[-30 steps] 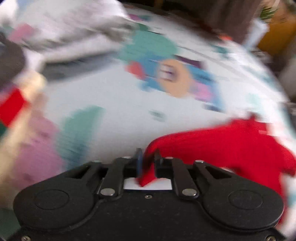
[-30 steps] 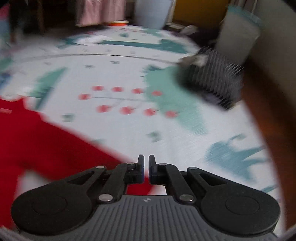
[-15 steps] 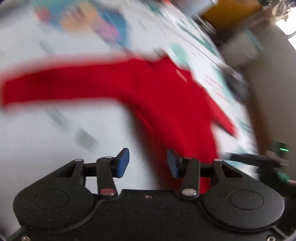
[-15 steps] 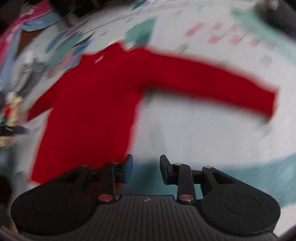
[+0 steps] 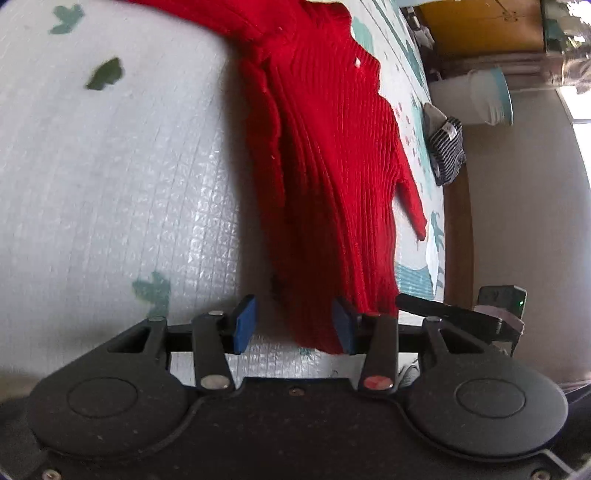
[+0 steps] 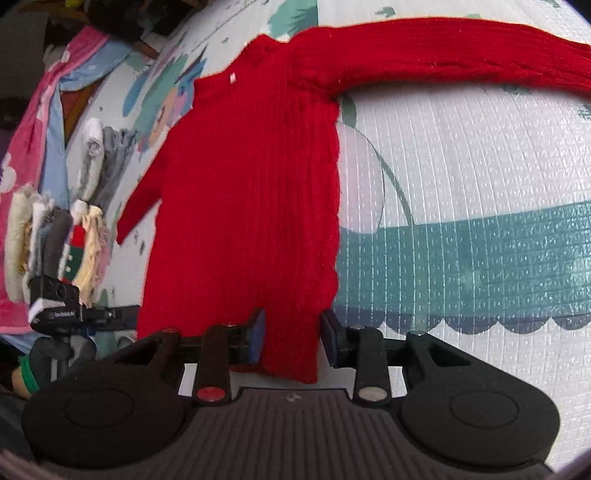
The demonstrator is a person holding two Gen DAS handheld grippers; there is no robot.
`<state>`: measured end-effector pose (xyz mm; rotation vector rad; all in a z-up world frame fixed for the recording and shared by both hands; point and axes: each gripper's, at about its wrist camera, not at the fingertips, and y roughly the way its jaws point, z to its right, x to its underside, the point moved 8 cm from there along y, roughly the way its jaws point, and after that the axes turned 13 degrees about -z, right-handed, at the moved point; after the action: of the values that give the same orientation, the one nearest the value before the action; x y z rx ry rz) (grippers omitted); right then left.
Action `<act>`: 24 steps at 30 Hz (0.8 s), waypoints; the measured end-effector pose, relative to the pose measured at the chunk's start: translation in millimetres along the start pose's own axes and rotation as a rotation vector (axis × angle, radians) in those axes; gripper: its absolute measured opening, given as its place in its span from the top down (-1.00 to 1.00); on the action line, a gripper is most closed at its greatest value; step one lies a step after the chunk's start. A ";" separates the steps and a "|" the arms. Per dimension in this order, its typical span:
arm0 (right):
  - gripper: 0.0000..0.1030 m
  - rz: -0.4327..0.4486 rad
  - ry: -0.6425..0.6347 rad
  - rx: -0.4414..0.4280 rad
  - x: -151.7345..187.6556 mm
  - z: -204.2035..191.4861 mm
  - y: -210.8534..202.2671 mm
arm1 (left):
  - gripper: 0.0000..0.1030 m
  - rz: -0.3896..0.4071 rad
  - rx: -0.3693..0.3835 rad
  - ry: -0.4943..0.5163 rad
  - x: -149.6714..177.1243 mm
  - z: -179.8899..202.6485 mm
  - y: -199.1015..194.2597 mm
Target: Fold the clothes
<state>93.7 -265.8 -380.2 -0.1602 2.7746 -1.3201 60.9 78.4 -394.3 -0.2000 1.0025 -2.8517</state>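
Angling down over red sweater [image 5: 325,177] hem, left claw [image 5: 293,325] and right claw [image 6: 291,334] released

A patterned play mat [image 6: 461,177] carries a spread red sweater [image 6: 251,177] and, seemingly, folded clothes [image 6: 55,236].

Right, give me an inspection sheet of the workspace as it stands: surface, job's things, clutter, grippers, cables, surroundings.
Surface: white play mat with teal cartoon prints, quilted texture.
Job's things: red ribbed sweater spread flat on the mat, one sleeve stretched out sideways, hem nearest the grippers.
Clutter: row of folded clothes and a pink and blue cloth at one mat edge; striped dark garment at the other.
Grippers: left gripper open at one hem corner; right gripper open, hem between its jaws, pads not pressing. Both have just been opening.
Cables: nothing seen.
Surroundings: white bucket, yellow cabinet, beige wall.
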 end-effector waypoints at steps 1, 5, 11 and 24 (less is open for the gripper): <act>0.33 0.006 -0.006 0.003 -0.5 -0.2 -0.4 | 0.18 0.004 0.002 0.011 -1.4 1.9 3.9; 0.72 0.031 -0.028 0.017 -2.4 -0.9 -1.8 | 0.21 0.040 0.000 0.053 -7.9 10.1 13.2; 0.75 0.070 -0.056 0.035 -5.4 -1.1 -5.3 | 0.79 0.017 -0.033 0.129 -10.0 26.7 15.8; 0.74 -0.039 0.002 0.024 8.0 17.6 -10.3 | 0.82 -0.098 -0.255 0.167 -5.6 19.2 -39.9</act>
<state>88.2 -286.8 -383.4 -0.2133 2.7703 -1.3623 67.1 98.4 -354.8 -0.0322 1.4277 -2.8572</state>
